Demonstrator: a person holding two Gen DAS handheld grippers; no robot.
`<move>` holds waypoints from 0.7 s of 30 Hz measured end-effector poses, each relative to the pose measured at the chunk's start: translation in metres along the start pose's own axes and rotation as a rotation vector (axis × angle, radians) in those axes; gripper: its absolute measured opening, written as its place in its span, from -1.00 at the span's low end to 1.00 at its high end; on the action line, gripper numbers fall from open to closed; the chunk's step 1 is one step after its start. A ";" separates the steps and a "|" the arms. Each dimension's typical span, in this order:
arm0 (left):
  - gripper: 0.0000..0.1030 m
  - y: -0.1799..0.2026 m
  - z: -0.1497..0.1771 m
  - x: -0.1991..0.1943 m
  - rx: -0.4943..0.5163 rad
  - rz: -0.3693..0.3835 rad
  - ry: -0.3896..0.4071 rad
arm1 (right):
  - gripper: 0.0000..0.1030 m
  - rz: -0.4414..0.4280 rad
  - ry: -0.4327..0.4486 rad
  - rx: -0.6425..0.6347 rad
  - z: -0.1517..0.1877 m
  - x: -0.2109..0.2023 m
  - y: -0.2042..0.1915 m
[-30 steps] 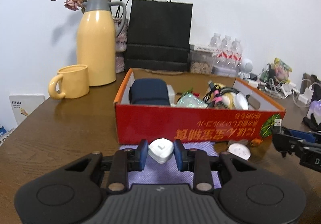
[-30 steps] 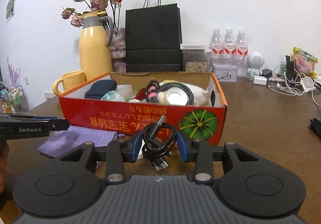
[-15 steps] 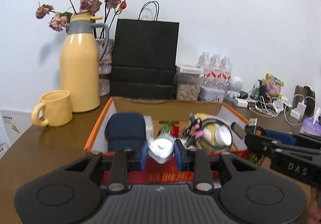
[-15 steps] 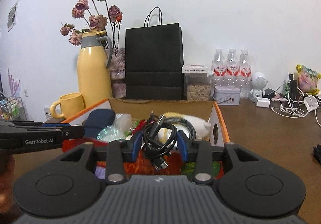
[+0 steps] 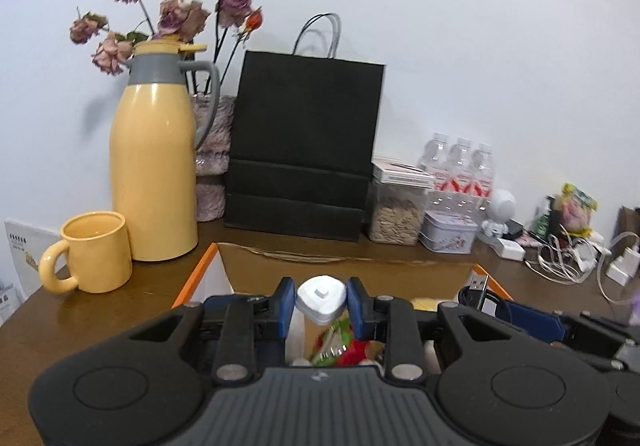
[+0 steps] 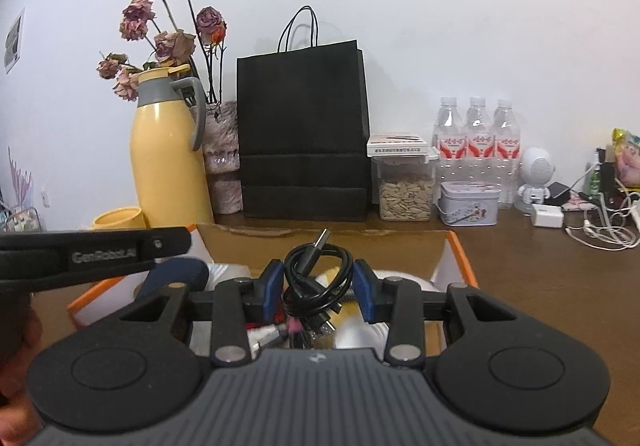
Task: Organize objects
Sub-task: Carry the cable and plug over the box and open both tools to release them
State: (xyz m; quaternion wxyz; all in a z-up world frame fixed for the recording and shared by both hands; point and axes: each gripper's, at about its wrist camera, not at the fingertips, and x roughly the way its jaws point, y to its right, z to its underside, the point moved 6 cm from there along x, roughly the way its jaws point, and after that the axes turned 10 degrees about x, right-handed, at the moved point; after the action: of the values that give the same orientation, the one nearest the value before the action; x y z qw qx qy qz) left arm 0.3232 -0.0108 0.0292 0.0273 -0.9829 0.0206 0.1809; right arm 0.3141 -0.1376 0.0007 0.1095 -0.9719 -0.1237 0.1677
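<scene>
Gripping a rounded white plastic plug, left tongs; right tongs clamp a coiled black cable.

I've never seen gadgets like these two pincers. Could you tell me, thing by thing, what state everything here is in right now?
left gripper: shut on white plug, over the box
white plug: held
right gripper: shut on black cable, over the box
black cable: coiled, held
cardboard box: open, holding clutter
yellow mug: upright
yellow thermos: upright, lid on
black paper bag: standing
seed jar: lidded

yellow flask, yellow mug, black bag
</scene>
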 end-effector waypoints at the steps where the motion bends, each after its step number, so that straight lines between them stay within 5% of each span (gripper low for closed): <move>1: -0.48 -0.001 -0.001 0.007 -0.007 -0.008 -0.006 | -0.26 -0.006 -0.003 0.010 -0.001 0.007 0.000; 18: -0.43 -0.005 -0.005 0.054 0.024 -0.051 -0.028 | -0.18 0.033 -0.053 -0.009 0.000 0.050 0.002; 20: -0.04 -0.006 -0.005 0.052 0.026 -0.047 -0.020 | 0.40 0.045 -0.054 -0.015 -0.001 0.047 0.004; 21: 0.44 -0.008 -0.006 0.049 0.020 -0.050 -0.011 | 0.59 0.051 -0.053 -0.018 -0.001 0.046 0.005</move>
State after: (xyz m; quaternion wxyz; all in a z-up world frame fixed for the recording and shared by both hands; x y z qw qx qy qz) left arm 0.3716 -0.0050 0.0172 0.0419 -0.9818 -0.0023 0.1851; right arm 0.3573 -0.1295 -0.0137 0.0933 -0.9709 -0.1033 0.1948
